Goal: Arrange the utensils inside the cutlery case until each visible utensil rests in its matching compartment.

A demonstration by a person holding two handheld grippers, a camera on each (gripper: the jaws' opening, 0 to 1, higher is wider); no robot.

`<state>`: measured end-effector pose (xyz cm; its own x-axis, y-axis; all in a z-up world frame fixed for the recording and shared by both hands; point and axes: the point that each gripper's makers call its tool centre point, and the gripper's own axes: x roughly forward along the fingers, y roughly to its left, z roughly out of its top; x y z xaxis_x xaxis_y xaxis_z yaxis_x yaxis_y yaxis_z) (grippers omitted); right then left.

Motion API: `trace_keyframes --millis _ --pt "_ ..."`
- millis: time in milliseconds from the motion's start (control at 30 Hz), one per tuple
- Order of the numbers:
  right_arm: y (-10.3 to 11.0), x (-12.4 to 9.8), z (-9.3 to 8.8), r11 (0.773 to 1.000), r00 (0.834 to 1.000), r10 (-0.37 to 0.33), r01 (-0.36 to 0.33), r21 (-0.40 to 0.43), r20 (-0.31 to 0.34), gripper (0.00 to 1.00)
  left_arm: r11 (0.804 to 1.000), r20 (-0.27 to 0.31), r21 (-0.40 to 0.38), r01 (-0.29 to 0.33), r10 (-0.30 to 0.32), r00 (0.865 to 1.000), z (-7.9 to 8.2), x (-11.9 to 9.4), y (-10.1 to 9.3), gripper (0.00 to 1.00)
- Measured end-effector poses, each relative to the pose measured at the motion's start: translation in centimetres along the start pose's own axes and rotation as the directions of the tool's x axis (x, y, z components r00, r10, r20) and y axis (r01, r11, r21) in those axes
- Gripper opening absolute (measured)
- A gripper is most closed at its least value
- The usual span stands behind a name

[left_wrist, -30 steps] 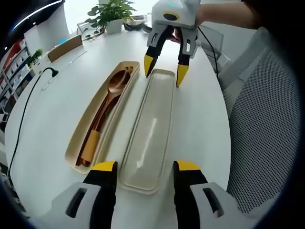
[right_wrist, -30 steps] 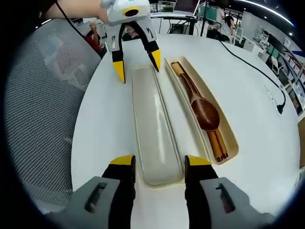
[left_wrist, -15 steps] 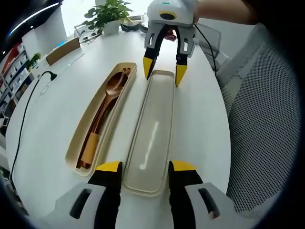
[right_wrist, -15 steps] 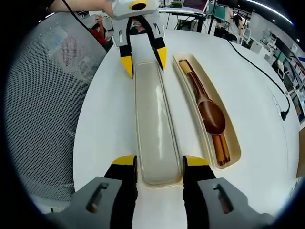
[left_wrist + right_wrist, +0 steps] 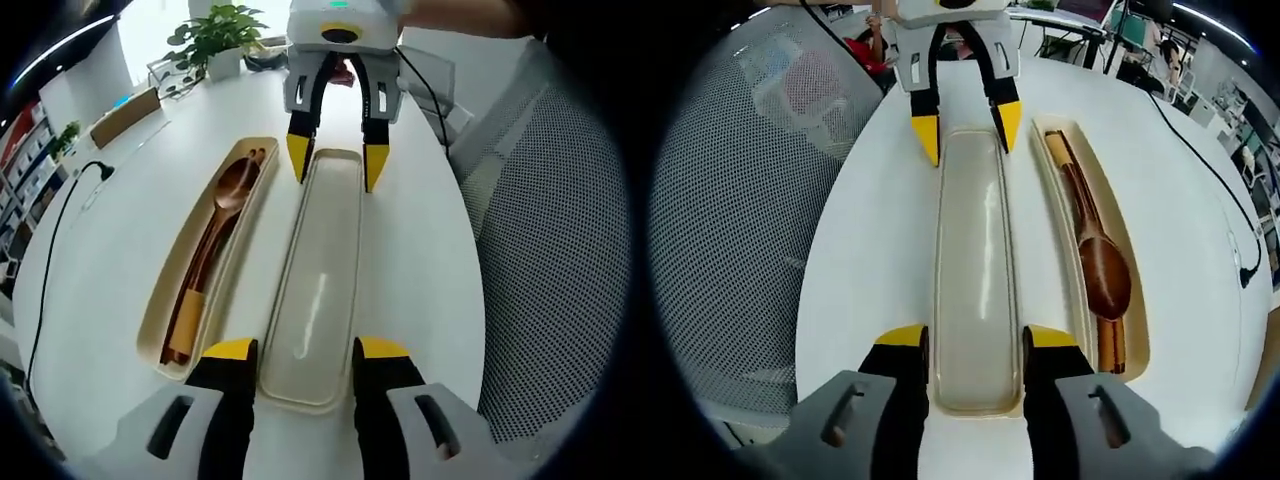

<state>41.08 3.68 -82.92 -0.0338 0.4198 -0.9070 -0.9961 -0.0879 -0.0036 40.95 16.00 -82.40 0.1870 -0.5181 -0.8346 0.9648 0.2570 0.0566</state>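
**Two grippers at the ends of the lid**

A long pale lid point(image 5: 312, 290) lies flat on a round white table point(image 5: 110, 230). In the left gripper view, the left gripper point(image 5: 298, 352) is at the near end of the lid. Its jaws are apart, one on each side of the lid's end. I cannot tell if they touch the lid. The right gripper point(image 5: 332, 165) is at the far end of the lid. Its yellow tips also stand apart, one on each side of that end.

Just left of the lid in this view lies the case point(image 5: 160, 320). It is long and cream. Inside it rest a brown wooden spoon point(image 5: 228, 190) and chopsticks point(image 5: 182, 325). The spoon's bowl is at the far end. The case and the lid lie side by side, very close.

In the right gripper view, the right gripper point(image 5: 975, 340) is near, and the lid point(image 5: 975, 270) runs away from it to the left gripper point(image 5: 966, 125) at the far end. The case point(image 5: 1140, 330) is on the right here, with the spoon point(image 5: 1105, 275) in it.

A black cable point(image 5: 50, 250) runs over the table on the left. A green plant point(image 5: 222, 30) stands at the far edge. A grey mesh chair point(image 5: 560, 250) is to the right of the table.
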Motion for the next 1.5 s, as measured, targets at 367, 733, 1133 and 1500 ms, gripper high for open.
trace_keyframes --millis 367,733,1133,1500 --pt "-0.2 0.0 0.0 1.0 1.0 -0.003 0.003 0.027 -0.016 0.33 0.998 -0.009 0.058 -0.02 0.02 1.0 0.6 0.2 -0.1 0.39" --pt "-0.2 -0.2 0.0 0.998 0.998 0.048 -0.046 0.051 -0.041 0.33 0.982 0.009 0.184 -0.04 0.039 0.999 1.0 0.0 -0.2 0.4" --pt "-0.1 -0.8 -0.2 0.962 0.989 0.146 -0.136 0.235 -0.022 0.33 0.971 0.004 0.236 -0.037 0.037 0.999 1.1 0.1 -0.4 0.35" --pt "2.2 -1.6 0.3 0.845 0.946 0.312 -0.321 0.428 0.093 0.33 0.955 -0.006 0.29 -0.061 0.065 0.998 1.1 0.0 -0.1 0.23"
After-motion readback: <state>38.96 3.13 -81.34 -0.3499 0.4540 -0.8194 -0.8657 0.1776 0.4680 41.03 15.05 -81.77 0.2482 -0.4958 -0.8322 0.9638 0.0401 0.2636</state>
